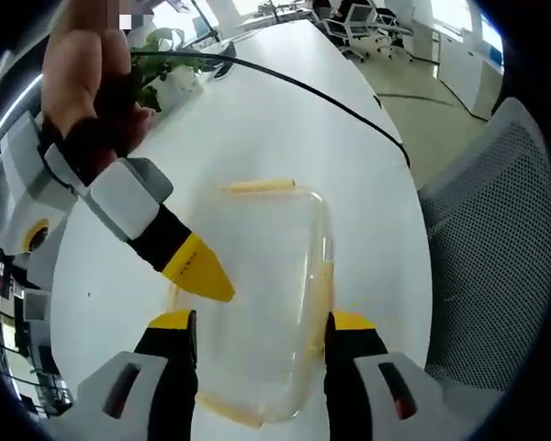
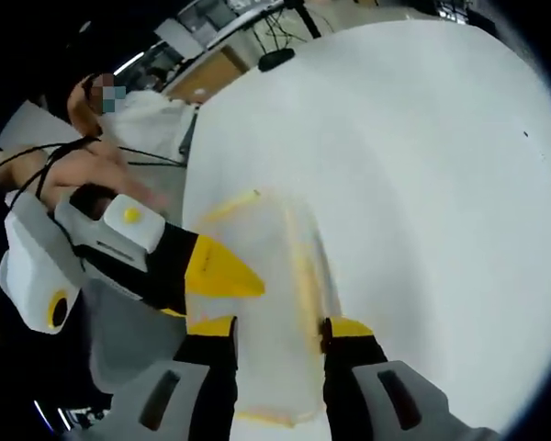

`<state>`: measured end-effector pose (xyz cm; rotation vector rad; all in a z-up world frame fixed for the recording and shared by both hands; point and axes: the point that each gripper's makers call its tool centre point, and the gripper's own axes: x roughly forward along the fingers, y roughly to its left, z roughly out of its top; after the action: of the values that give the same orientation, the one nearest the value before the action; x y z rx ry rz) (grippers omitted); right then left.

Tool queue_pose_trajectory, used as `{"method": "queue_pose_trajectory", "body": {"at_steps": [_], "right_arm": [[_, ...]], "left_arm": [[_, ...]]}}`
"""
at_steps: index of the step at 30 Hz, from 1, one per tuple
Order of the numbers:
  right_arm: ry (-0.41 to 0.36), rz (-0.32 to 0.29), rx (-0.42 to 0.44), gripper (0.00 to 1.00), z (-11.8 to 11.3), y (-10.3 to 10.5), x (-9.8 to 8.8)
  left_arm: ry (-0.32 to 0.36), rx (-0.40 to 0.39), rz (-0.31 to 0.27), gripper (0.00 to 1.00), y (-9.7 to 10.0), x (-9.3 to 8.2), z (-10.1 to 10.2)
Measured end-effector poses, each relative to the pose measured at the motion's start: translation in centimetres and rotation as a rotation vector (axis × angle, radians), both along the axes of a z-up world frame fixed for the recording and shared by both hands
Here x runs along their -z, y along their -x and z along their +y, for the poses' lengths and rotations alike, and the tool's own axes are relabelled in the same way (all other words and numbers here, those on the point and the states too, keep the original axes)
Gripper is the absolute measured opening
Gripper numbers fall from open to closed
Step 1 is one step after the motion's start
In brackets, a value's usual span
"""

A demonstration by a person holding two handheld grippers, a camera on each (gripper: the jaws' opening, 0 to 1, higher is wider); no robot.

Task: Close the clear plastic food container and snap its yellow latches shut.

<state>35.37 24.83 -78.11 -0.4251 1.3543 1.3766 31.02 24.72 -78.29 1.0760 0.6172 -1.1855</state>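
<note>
1. In the left gripper view I am looking down at the clear plastic container (image 1: 257, 303) lying on the white table (image 1: 285, 119) in the lower centre of the frame; I can make out nothing inside it; its lid seems to be sitting on top, though I cannot tell whether it is fully seated.
2. The yellow latches (image 1: 262, 186) are showing along the container's edges; one at the upper edge, one down the right side, one at the bottom; whether any is snapped, I cannot tell.
3. My left gripper (image 1: 262, 322) is standing with its jaws spread wide on either side of the container; they are gripping nothing.
4. The right gripper (image 1: 197, 271) is coming in from the upper left, its yellow tip resting over the container's left part; a hand (image 1: 83, 73) is holding it.
5. In the right gripper view the container (image 2: 271, 303) is sitting lower centre; the right gripper (image 2: 280, 326) is gaping across it, clamping nothing.
</note>
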Motion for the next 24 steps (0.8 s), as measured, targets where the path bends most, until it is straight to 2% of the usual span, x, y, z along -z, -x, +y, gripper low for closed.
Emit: {"method": "queue_pose_trajectory", "body": {"at_steps": [24], "right_arm": [[-0.009,0.01,0.016,0.36,0.0,0.29,0.32]], "left_arm": [[-0.005,-0.011,-0.017,0.55,0.07,0.05,-0.17]]}}
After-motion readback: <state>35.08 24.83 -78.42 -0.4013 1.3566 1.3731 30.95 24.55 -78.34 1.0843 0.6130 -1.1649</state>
